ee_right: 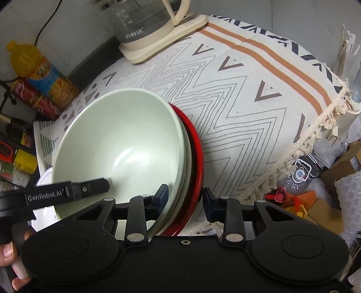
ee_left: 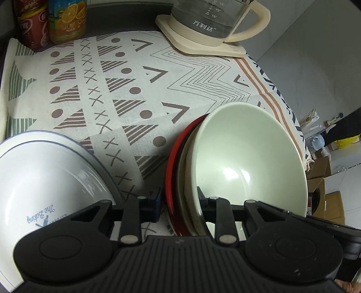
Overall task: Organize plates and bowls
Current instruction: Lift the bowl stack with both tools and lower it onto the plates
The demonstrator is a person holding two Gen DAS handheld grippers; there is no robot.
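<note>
Facing upward, pale green bowl (ee_left: 246,155), stacked on red plate (ee_left: 172,171)

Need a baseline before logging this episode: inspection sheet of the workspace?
Surface: patterned tablecloth over the table, with a fringed edge on the right.
Job's things: pale green bowl on a cream plate on a red plate; white plate sits apart, to the stack's left.
Clutter: glass kettle on its base, juice bottle and red can at the far edge.
Tools: left tool and right tool each straddle the stack's rim, one finger inside the bowl; cannot tell if clamped.
Cables: black cable on the wall above the bottle.
Surroundings: cardboard boxes and a water bottle beyond the table's right edge.
</note>
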